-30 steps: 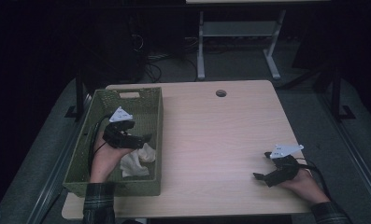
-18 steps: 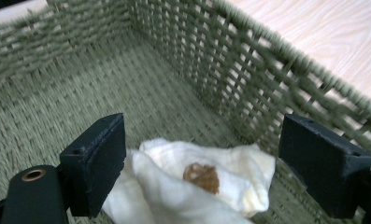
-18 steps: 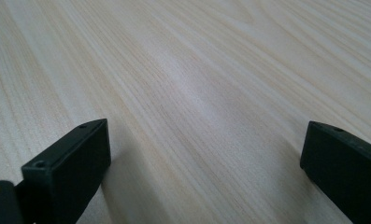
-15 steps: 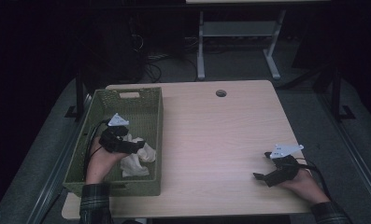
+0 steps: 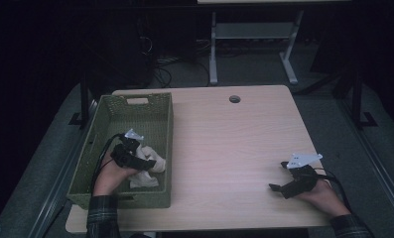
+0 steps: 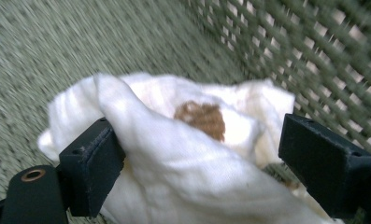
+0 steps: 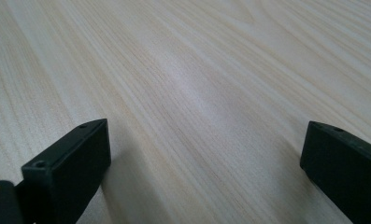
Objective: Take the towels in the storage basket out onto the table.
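From the high view we saw the left gripper [image 5: 152, 162] down inside the green woven basket [image 5: 116, 112], at a crumpled white cloth [image 5: 144, 177] on its floor. The right gripper [image 5: 275, 187] rested on the table [image 5: 224, 139].

In the left gripper view, jaws spread wide around the brown-stained cloth [image 6: 183, 158].

In the right gripper view, jaws spread above bare wood.

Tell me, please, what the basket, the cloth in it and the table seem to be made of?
Basket: green woven material, probably plastic or dyed wicker; open lattice walls show. Cloth: soft white fabric, likely cotton, creased, with a brown stain. Table: pale wood or wood-look laminate, matte; straight grain lines show.
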Tool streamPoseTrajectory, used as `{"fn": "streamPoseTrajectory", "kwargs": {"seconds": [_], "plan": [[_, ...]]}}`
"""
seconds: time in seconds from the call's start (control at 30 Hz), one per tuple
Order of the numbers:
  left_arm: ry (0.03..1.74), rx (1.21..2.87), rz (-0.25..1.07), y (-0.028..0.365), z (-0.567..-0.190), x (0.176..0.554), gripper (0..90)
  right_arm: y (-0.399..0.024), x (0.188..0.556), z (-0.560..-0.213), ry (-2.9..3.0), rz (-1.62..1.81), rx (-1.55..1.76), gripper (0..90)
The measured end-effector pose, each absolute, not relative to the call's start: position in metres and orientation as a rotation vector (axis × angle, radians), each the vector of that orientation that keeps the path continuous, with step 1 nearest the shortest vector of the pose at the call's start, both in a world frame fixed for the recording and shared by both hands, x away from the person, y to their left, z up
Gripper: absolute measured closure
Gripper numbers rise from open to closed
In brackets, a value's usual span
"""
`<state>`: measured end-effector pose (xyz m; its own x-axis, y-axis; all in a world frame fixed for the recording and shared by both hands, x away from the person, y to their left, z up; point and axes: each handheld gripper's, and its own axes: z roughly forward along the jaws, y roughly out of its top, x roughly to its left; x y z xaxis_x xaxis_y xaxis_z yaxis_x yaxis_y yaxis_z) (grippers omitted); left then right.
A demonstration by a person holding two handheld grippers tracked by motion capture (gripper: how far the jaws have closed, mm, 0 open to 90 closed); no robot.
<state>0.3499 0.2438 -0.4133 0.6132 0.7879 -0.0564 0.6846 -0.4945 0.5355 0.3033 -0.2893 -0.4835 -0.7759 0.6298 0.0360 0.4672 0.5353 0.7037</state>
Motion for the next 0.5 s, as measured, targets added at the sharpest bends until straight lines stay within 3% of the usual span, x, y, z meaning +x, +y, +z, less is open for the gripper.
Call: {"fn": "streamPoseTrajectory", "kwargs": {"seconds": [0.4,0.5], "plan": [[1.200,2.463,0.254,0.233,-0.427,0.352,15.4,-0.289,0.303,-0.484,2.550,1.070,0.928,1.5],[1.204,2.491,0.247,0.232,-0.428,0.353,19.1,-0.289,0.303,-0.484,2.550,1.071,0.929,1.5]]}}
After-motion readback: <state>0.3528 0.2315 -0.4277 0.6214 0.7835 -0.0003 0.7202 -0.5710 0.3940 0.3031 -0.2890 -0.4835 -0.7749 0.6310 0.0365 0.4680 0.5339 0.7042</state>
